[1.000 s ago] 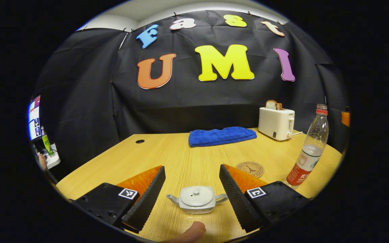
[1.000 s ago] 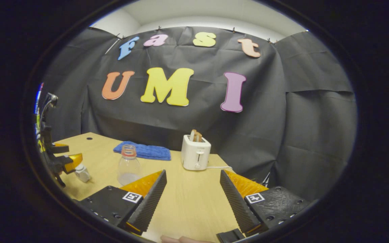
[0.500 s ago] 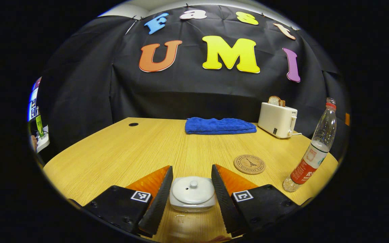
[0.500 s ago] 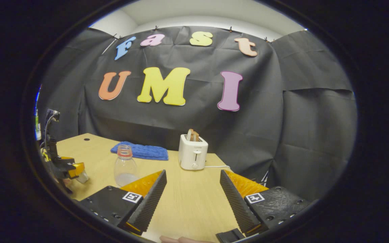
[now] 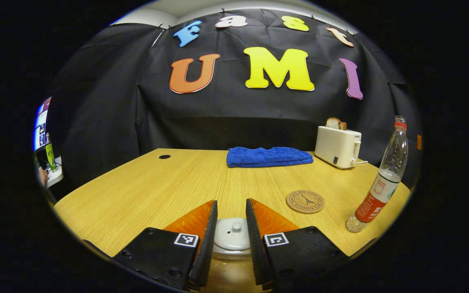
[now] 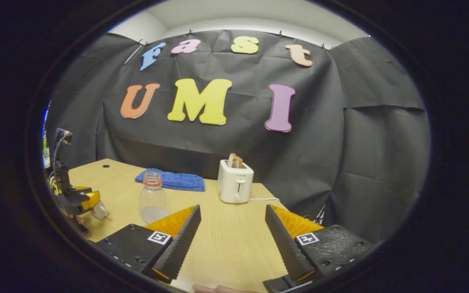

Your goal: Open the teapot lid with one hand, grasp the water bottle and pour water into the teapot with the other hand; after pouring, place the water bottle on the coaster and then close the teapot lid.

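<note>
A: Left tool point(image 5: 231, 244) — fingers drawn in close on either side of the white ceramic teapot lid point(image 5: 232, 238), at the near edge of the light wooden surface point(image 5: 169, 187). Contact with the lid: cannot tell. Teapot body mostly hidden between the fingers.

B: Right tool point(image 6: 233, 240) — fingers spread wide, nothing between them, held over the surface's right side.

A: Clear plastic water bottle with red label point(image 5: 379, 185) upright near the right edge, a little water at the bottom. Round cork coaster point(image 5: 305, 201) just left of it, apart, nothing on it.

B: Far edge: folded blue towel point(image 5: 269, 156), and a white toaster point(image 5: 338, 146) with bread slices toward the far right corner. In the right gripper view the left tool is at far left, by the bottle point(image 6: 153, 198)
</note>
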A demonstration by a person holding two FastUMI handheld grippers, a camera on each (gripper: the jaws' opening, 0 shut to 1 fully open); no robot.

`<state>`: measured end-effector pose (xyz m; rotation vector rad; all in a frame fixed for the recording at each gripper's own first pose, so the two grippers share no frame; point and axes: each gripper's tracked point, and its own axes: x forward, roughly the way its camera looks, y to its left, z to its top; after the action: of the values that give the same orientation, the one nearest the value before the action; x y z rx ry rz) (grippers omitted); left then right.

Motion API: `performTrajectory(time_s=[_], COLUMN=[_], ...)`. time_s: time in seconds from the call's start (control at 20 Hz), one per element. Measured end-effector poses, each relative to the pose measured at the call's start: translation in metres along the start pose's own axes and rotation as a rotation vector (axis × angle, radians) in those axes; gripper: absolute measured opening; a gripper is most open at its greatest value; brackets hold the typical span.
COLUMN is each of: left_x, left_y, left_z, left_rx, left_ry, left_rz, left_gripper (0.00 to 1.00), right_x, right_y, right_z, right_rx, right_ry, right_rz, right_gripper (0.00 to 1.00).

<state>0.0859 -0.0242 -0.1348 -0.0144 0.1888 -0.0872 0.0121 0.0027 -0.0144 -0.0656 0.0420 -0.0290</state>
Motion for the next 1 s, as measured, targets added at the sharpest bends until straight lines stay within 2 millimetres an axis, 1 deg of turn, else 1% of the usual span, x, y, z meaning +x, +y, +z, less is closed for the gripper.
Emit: performTrajectory(time_s=[0.05,0.1,0.15,0.2,0.25,0.3,0.35,0.4,0.45,0.5,0.55,0.7,0.8,0.9,0.95,1.0], left_x=[0.001,0.003,0.004,0.003,0.004,0.002,0.003,0.004,0.003,0.003,0.003,-0.003,-0.007,-0.009,-0.011,-0.014], left_y=[-0.002,-0.004,-0.004,-0.005,-0.005,-0.007,-0.009,-0.008,-0.007,-0.007,-0.006,-0.005,0.001,0.005,0.01,0.012], left_z=[0.0,0.0,-0.001,0.0,0.001,0.003,0.003,0.002,0.003,0.004,0.005,0.02,0.03,0.036,0.039,0.042], left_rx=[0.008,0.014,0.019,0.022,0.025,0.028,0.037,0.047,0.051,0.045,0.036,0.018,0.024,0.009,-0.006,-0.021], left_ry=[-0.001,-0.004,-0.005,-0.007,-0.009,-0.012,-0.016,-0.013,-0.014,-0.01,-0.011,-0.04,-0.071,-0.069,-0.063,-0.06], left_rz=[0.002,0.004,0.002,-0.001,-0.002,-0.003,-0.01,-0.01,-0.007,-0.014,-0.013,-0.021,-0.014,-0.022,-0.024,-0.033], left_gripper=[0.42,0.36,0.34,0.26,0.23,0.2,0.18,0.11,0.08,0.08,0.08,0.07,0.06,0.05,0.05,0.04], right_x=[0.001,0.001,0.001,0.002,0.002,0.002,0.002,0.002,0.003,0.002,0.003,0.005,0.001,-0.004,-0.003,-0.001], right_y=[0.0,0.001,0.003,0.005,0.009,0.011,0.014,0.018,0.023,0.028,0.034,0.055,0.074,0.094,0.1,0.105], right_z=[-0.001,-0.002,-0.004,-0.004,-0.005,-0.006,-0.008,-0.01,-0.014,-0.016,-0.02,-0.029,-0.036,-0.044,-0.048,-0.049], right_rx=[-0.001,-0.001,-0.002,-0.005,-0.007,-0.005,0.001,0.007,0.014,0.032,0.055,0.067,0.086,0.093,0.087,0.087], right_ry=[0.002,0.005,0.008,0.011,0.011,0.012,0.015,0.023,0.031,0.042,0.056,0.084,0.096,0.107,0.107,0.104], right_rz=[0.001,0.002,0.005,0.011,0.019,0.024,0.033,0.045,0.056,0.07,0.089,0.132,0.196,0.255,0.268,0.273], right_gripper=[0.95,0.95,0.98,0.98,0.98,0.95,0.98,0.98,0.95,0.98,0.95,0.95,0.95,0.95,0.98,0.98])
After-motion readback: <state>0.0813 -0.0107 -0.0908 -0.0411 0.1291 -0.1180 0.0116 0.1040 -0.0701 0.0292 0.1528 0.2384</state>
